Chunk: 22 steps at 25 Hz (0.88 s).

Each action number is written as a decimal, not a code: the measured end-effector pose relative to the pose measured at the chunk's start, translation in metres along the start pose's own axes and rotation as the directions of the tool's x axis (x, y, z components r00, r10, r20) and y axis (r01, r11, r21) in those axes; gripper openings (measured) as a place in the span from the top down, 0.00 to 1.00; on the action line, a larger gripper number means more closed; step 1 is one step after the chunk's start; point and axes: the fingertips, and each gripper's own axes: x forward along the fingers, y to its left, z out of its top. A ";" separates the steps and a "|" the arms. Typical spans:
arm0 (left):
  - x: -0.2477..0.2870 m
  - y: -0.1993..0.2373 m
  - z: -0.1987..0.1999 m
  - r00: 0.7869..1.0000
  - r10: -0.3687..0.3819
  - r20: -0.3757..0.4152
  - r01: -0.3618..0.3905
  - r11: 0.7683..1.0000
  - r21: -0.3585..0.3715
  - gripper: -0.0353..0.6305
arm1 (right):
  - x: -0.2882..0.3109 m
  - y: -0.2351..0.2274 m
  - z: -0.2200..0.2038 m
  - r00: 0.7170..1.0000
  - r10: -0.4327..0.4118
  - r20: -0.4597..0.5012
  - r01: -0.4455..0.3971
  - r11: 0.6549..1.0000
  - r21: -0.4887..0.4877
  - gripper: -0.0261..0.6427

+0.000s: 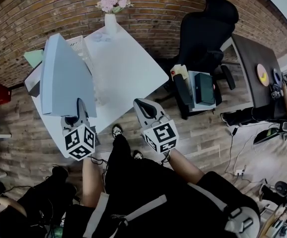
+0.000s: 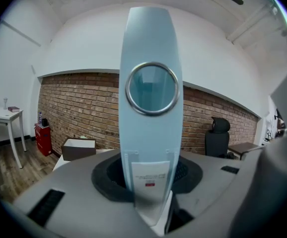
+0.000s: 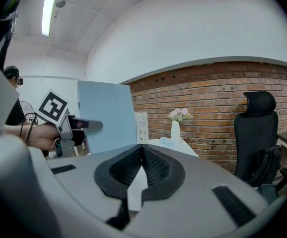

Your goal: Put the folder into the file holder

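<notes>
– Two claws show; which one has the folder [image 1: 64, 77]?
– The left claw [image 1: 79, 107]. It is clenched on the bottom end of the pale blue folder's spine, just under the label. The folder stands upright above it, with the ring hole in the spine facing that claw's camera.
– Where is it over the worktop [image 1: 128, 68]?
– Over the near left part of the white worktop. I cannot tell whether its lower edge touches the surface.
– And the file holder [image 1: 80, 44]?
– It is white and perforated, standing at the far left of the worktop. It is just beyond the folder and partly hidden by it. The folder is not in it.
– The right claw [image 1: 142, 104]?
– Clenched on nothing, with its pads meeting at the tips. It hangs at the worktop's near edge, right of the folder.
– Anything else?
– A white vase [image 1: 110, 23] of pink flowers [image 1: 113, 4] stands at the far corner, before the brick wall [image 1: 44, 14]. A black office chair [image 1: 203, 38] stands to the right, off the worktop.
</notes>
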 end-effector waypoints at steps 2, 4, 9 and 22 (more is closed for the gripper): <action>0.006 0.000 0.001 1.000 -0.003 0.002 0.003 1.000 -0.002 0.72 | 0.004 -0.001 0.001 1.000 0.000 -0.001 0.000 1.000 -0.002 0.95; 0.011 0.001 0.002 1.000 -0.005 0.004 0.005 1.000 -0.006 0.72 | 0.008 -0.002 0.002 1.000 0.001 -0.004 -0.001 1.000 -0.004 0.95; 0.021 0.004 0.007 1.000 -0.010 0.007 0.010 1.000 -0.005 0.72 | 0.017 -0.001 0.004 1.000 0.001 -0.010 -0.001 1.000 -0.004 0.95; 0.040 0.003 0.014 0.999 -0.014 0.032 0.014 1.000 0.010 0.72 | 0.030 -0.006 0.003 1.000 0.001 -0.016 -0.001 1.000 0.008 0.95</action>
